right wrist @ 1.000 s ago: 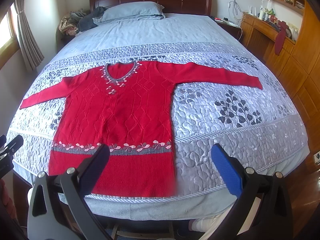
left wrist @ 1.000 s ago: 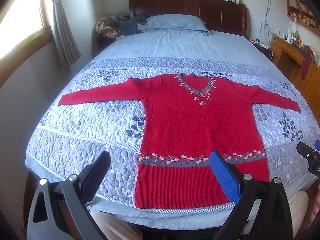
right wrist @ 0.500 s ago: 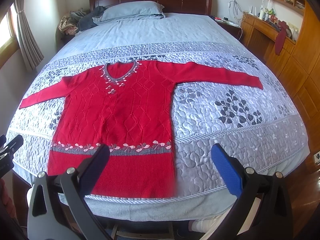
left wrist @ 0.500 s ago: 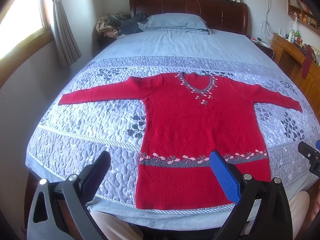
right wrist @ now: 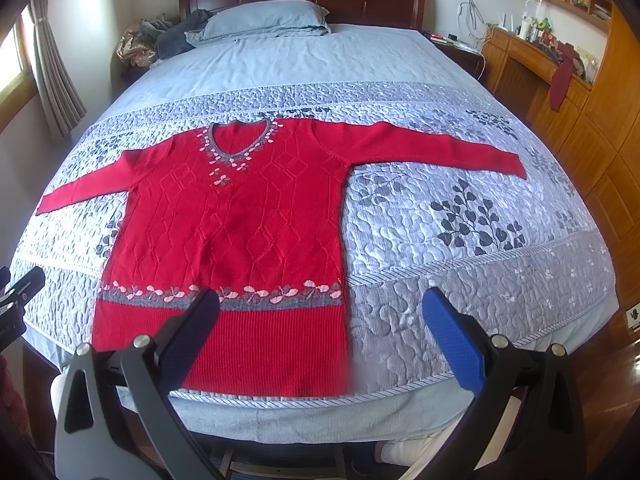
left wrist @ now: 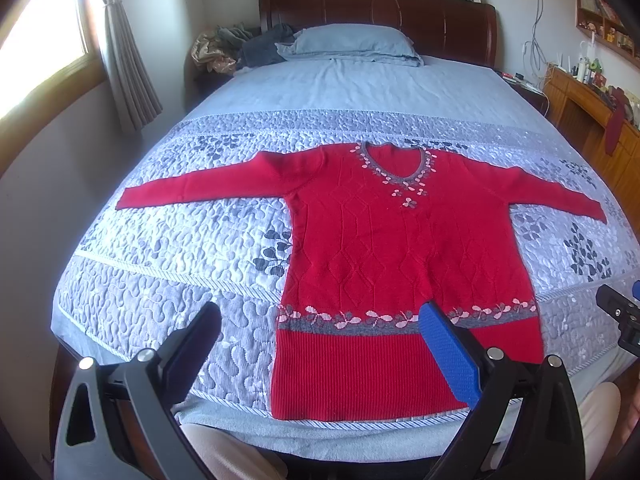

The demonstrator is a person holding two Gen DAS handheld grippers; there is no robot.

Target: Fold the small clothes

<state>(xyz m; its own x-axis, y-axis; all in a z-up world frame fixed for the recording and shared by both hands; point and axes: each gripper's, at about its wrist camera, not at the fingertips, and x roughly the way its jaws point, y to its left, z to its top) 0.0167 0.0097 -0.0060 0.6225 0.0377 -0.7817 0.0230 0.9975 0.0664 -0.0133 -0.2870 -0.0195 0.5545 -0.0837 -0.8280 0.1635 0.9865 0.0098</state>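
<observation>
A red knitted sweater (left wrist: 392, 248) lies flat on the bed, front up, both sleeves spread out sideways, its hem at the near edge. It also shows in the right wrist view (right wrist: 236, 220). My left gripper (left wrist: 320, 344) is open and empty, hovering above the near bed edge over the sweater's left hem corner. My right gripper (right wrist: 320, 332) is open and empty, above the sweater's right hem corner. The tip of the right gripper shows at the right edge of the left wrist view (left wrist: 620, 316).
The bed has a grey quilted cover (left wrist: 168, 264) and a blue pillow (left wrist: 352, 42) at the dark wooden headboard (left wrist: 376, 4). A pile of clothes (left wrist: 236, 48) lies beside the pillow. Wooden cabinets (right wrist: 580, 120) stand right of the bed. A curtained window (left wrist: 44, 44) is at left.
Both grippers have stayed almost still and open. The view has shifted only very slightly. The sweater has not moved.
</observation>
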